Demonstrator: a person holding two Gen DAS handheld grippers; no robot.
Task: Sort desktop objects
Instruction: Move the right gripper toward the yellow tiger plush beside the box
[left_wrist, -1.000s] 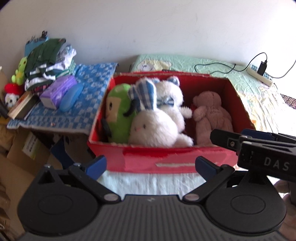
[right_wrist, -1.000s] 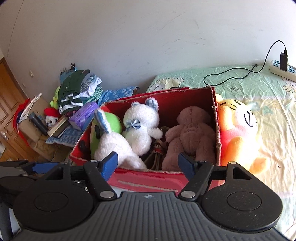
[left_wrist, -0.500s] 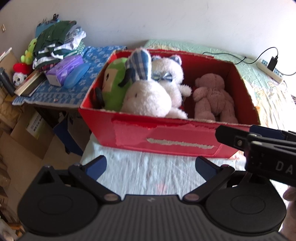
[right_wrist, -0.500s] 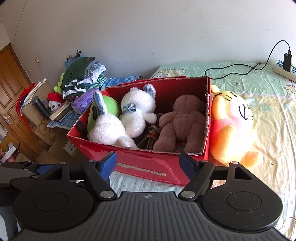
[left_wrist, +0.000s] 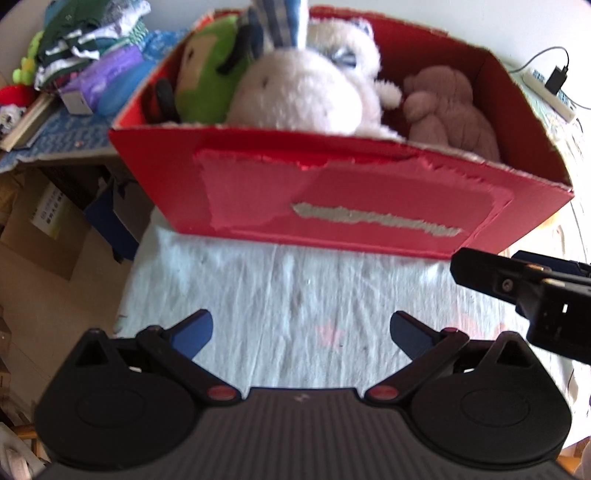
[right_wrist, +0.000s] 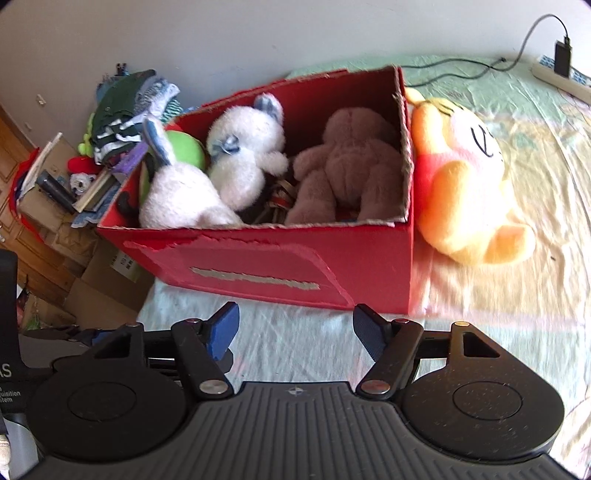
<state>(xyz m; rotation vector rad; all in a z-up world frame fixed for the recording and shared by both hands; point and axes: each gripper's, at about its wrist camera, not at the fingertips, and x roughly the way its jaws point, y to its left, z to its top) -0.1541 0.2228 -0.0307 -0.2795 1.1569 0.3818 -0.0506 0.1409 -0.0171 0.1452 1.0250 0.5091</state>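
A red cardboard box (left_wrist: 351, 199) (right_wrist: 258, 266) stands on the bed sheet. It holds a white rabbit plush (left_wrist: 299, 96) (right_wrist: 177, 199), a white bear (right_wrist: 243, 147), a brown bear (left_wrist: 447, 107) (right_wrist: 347, 166) and a green plush (left_wrist: 203, 85). An orange plush (right_wrist: 465, 177) lies on the sheet against the box's right side. My left gripper (left_wrist: 301, 326) hovers open over the sheet in front of the box, holding nothing. My right gripper (right_wrist: 295, 319) is beside it, near the box's front right corner; its jaws are wide and closing, with nothing between them.
A side table on the left carries folded clothes (right_wrist: 129, 107), a purple box (left_wrist: 107, 74) and small toys. Cardboard boxes (left_wrist: 44, 221) sit on the floor past the bed's left edge. A power strip (right_wrist: 557, 74) with its cable lies at the far right.
Both grippers have sunk toward the sheet and tipped further down. The red box now looms larger and higher in both views. Neither gripper has taken hold of anything.
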